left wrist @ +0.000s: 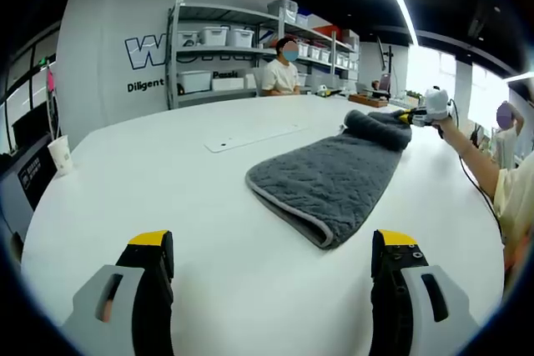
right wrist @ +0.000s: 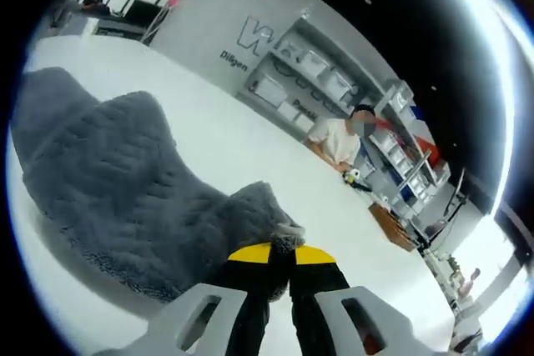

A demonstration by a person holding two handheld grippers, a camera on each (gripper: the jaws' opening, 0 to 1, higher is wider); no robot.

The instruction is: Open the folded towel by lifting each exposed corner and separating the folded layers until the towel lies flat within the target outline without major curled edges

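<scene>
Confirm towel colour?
Dark grey towel, with a lighter grey edge binding; clearest in the left gripper view.

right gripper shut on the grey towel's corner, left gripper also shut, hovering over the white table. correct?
Not quite. The left gripper is open: the left gripper view shows its jaws wide apart over the white table, holding nothing. The rest holds: the right gripper is shut on a corner of the grey towel.

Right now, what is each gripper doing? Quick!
Left gripper: open, holding nothing, short of the gray towel.
Right gripper: closed, pinching a corner of the gray towel.
</scene>
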